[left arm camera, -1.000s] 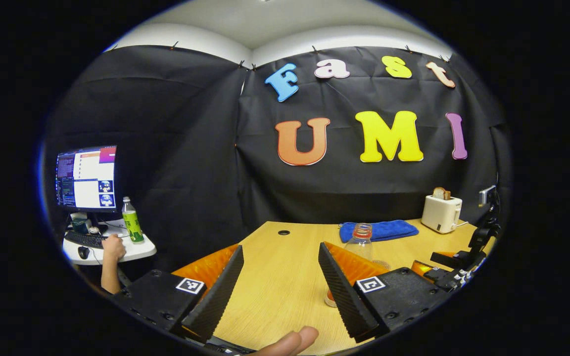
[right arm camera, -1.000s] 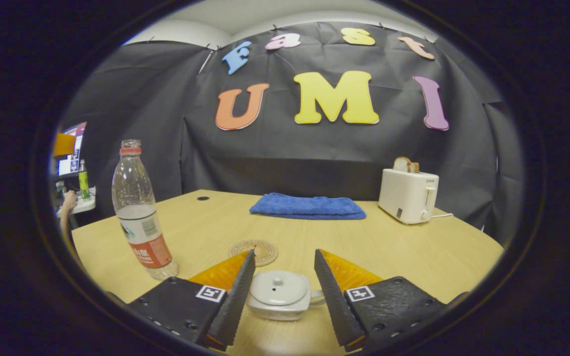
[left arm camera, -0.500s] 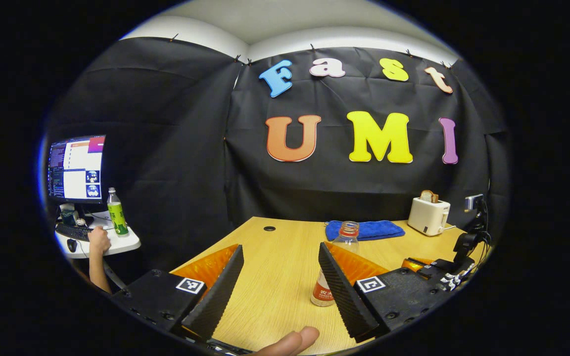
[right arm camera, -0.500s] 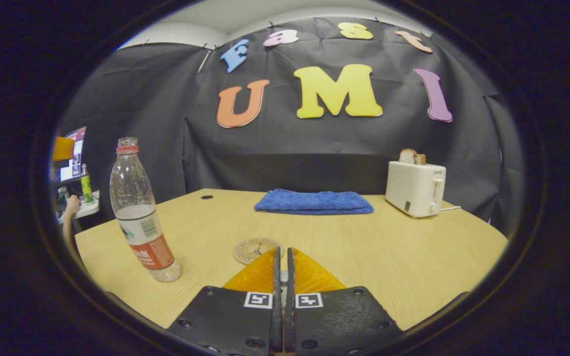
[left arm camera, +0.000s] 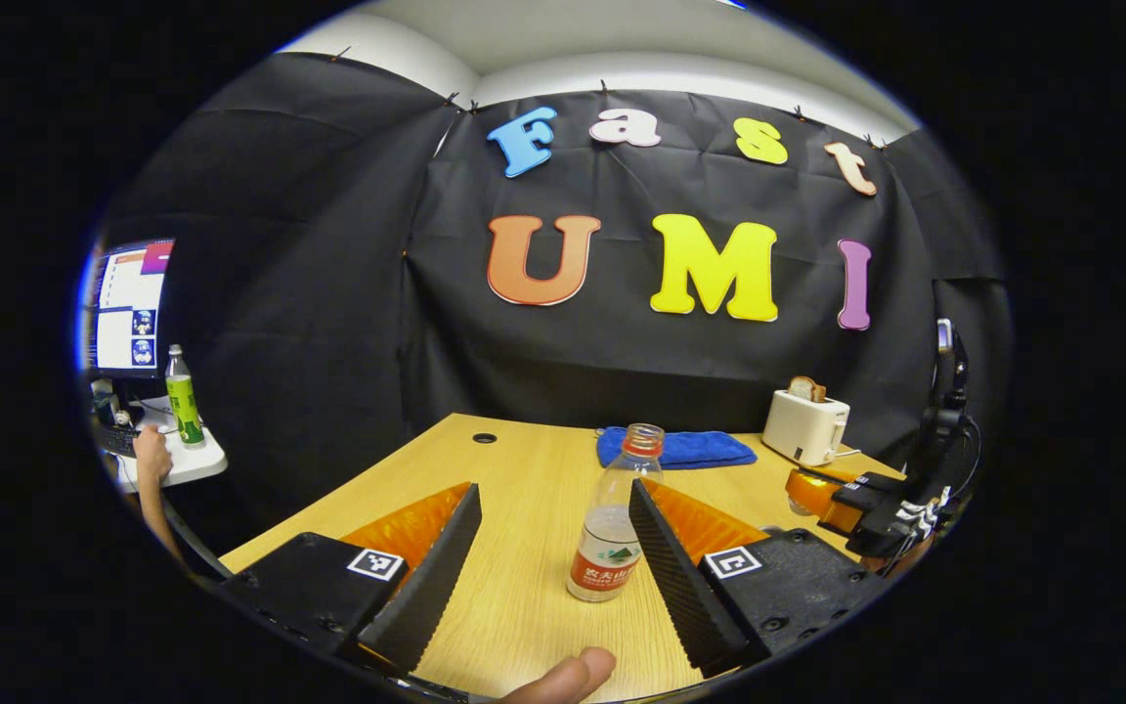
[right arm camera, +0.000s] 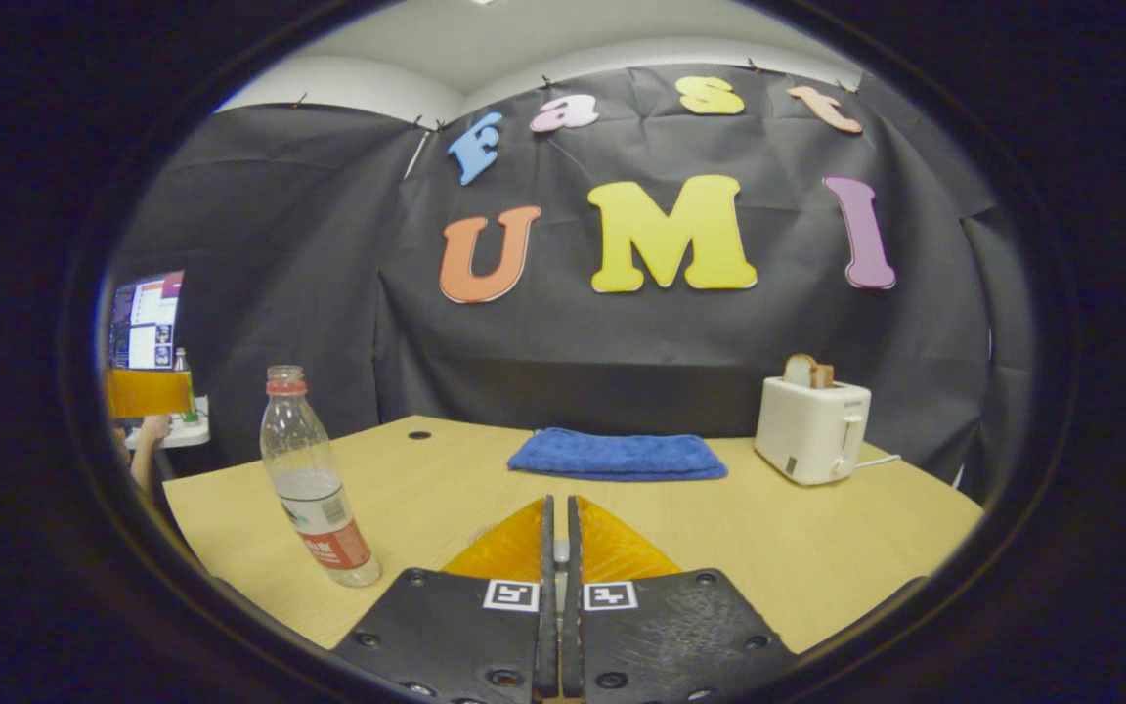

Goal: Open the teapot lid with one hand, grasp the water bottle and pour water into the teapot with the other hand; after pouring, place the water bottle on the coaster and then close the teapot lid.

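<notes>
Left gripper [left arm camera: 553,548]: fingers wide apart, low over the tabletop [left arm camera: 524,469], holding nothing. Water bottle [left arm camera: 612,518] stands upright in the gap, nearer the right-hand finger, apart from both; uncapped, part full. Looks lined up for a side grasp on the bottle body, so the open spread makes sense. A fingertip [left arm camera: 563,677] of the holding hand shows at the bottom edge of the left gripper view.

Farther back: blue towel [left arm camera: 675,447], white toaster [left arm camera: 804,426] near the far edge. Off left, a side desk with a monitor [left arm camera: 128,308], a green bottle [left arm camera: 182,396] and a person's hand [left arm camera: 148,455]; not part of the task.

Right gripper [right arm camera: 555,552]: fingers nearly together with a thin slit between; something small and pale sits in the slit, likely the teapot lid knob, cannot confirm. In the right gripper view the bottle sits left of it, upright on the tabletop. In the left gripper view that gripper appears raised at the right edge, probably keeping the lid clear for pouring. Next step by my read: close on the bottle.
</notes>
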`<state>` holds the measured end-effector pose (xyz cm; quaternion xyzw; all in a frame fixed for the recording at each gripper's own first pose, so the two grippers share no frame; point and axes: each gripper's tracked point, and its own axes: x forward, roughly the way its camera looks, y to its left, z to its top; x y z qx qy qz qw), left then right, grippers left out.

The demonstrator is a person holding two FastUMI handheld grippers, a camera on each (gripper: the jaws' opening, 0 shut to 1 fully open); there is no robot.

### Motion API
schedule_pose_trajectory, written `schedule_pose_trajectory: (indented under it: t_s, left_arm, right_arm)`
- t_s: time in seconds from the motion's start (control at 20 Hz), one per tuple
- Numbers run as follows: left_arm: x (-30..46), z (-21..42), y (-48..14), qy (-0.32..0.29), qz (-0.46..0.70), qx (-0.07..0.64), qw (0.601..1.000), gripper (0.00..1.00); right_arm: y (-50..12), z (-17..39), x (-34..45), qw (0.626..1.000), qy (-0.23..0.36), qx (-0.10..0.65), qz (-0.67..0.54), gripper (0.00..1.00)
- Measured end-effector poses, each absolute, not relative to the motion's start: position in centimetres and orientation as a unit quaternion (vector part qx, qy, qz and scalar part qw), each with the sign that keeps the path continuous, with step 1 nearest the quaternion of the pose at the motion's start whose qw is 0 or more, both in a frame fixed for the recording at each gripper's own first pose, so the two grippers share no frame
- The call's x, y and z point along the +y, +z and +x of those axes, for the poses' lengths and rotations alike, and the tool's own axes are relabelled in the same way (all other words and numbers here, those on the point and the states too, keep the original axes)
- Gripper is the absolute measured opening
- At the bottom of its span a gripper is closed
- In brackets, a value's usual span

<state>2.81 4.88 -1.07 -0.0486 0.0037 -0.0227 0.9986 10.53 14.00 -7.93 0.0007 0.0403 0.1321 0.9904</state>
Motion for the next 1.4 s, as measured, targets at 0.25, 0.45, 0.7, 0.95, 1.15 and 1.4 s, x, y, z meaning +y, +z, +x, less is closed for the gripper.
schedule_pose_trajectory:
  t_s: [0.25, 0.45, 0.7, 0.95, 1.15, 1.4]
  left_arm:
    - [1.7, 4.0, -2.9, -0.067, -0.035, 0.011, 0.997, 0.96]
    - [0.2, 5.3, -5.2, -0.083, -0.025, 0.022, 0.996, 0.96]
    - [-0.7, 7.4, -7.5, -0.096, -0.006, 0.008, 0.995, 0.96]
    - [-1.4, 9.8, -7.8, -0.087, -0.006, -0.021, 0.996, 0.96]
    - [-1.2, 12.1, -7.9, -0.08, -0.019, -0.016, 0.996, 0.96]
    - [-0.7, 13.6, -9.1, -0.072, -0.001, -0.004, 0.997, 0.82]
  right_arm:
    - [-5.8, 8.3, 9.0, 0.995, 0.102, 0.022, 0.007, 0.02]
    - [-4.9, 6.5, 4.9, 0.997, 0.08, 0.013, 0.014, 0.02]
    - [-4.4, 4.7, 1.6, 0.997, 0.07, 0.003, 0.024, 0.04]
    - [-4.7, 4.6, -0.1, 0.997, 0.068, 0.006, 0.034, 0.01]
    - [-4.6, 4.6, -0.2, 0.997, 0.066, 0.009, 0.036, 0.04]
    - [-4.2, 4.4, -0.5, 0.997, 0.064, 0.002, 0.037, 0.04]
